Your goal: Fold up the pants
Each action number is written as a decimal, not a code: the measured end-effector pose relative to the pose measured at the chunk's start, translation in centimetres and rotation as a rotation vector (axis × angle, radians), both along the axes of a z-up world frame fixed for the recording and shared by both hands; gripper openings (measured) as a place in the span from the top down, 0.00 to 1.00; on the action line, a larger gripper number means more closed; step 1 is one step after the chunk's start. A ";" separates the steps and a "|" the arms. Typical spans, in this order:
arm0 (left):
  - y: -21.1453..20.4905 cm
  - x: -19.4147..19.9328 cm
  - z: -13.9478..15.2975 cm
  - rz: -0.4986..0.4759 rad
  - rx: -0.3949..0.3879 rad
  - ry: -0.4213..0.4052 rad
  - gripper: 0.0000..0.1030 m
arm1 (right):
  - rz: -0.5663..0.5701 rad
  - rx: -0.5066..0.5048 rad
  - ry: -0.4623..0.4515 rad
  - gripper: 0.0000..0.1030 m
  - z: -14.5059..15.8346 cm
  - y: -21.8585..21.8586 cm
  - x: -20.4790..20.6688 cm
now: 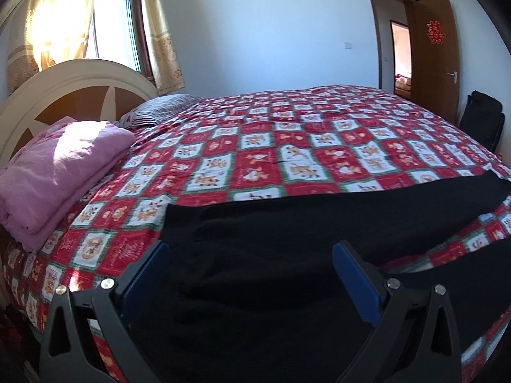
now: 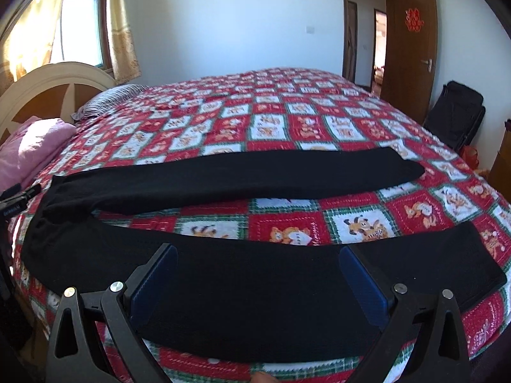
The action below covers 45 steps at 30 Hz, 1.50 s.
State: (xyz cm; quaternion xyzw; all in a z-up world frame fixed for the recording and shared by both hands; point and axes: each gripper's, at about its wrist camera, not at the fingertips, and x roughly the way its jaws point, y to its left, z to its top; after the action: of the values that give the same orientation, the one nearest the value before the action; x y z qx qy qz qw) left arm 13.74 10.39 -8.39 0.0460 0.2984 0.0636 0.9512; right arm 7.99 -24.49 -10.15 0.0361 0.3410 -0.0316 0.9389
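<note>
Black pants (image 2: pixel 223 178) lie flat on bed (image 2: pixel 319 127), legs spread apart. Left hand-held gripper (image 1: pixel 250 255) wide, over waist end of pants. Right hand-held gripper (image 2: pixel 255 258) wide, over near leg. Pink blanket (image 1: pixel 57 172) far left of left hand-held gripper

Your pants (image 2: pixel 223 178) lie spread on the bed (image 2: pixel 319 121), legs apart and running rightward, waist at left. The folded blanket (image 1: pixel 60 172) sits left of them by the headboard (image 1: pixel 80 95); the pillow (image 1: pixel 159 111) lies behind it.
</note>
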 end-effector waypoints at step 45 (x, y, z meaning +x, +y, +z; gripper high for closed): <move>14.2 14.3 -7.2 0.010 -0.354 0.234 0.70 | -0.294 -0.025 0.193 0.53 -0.1 -26.8 15.9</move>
State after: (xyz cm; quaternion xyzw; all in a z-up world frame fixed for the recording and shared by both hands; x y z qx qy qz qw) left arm 28.01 24.54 -15.55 -0.1162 0.4137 0.0092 0.9029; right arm 23.88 -51.33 -10.29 0.0708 0.4202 -0.1763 0.8873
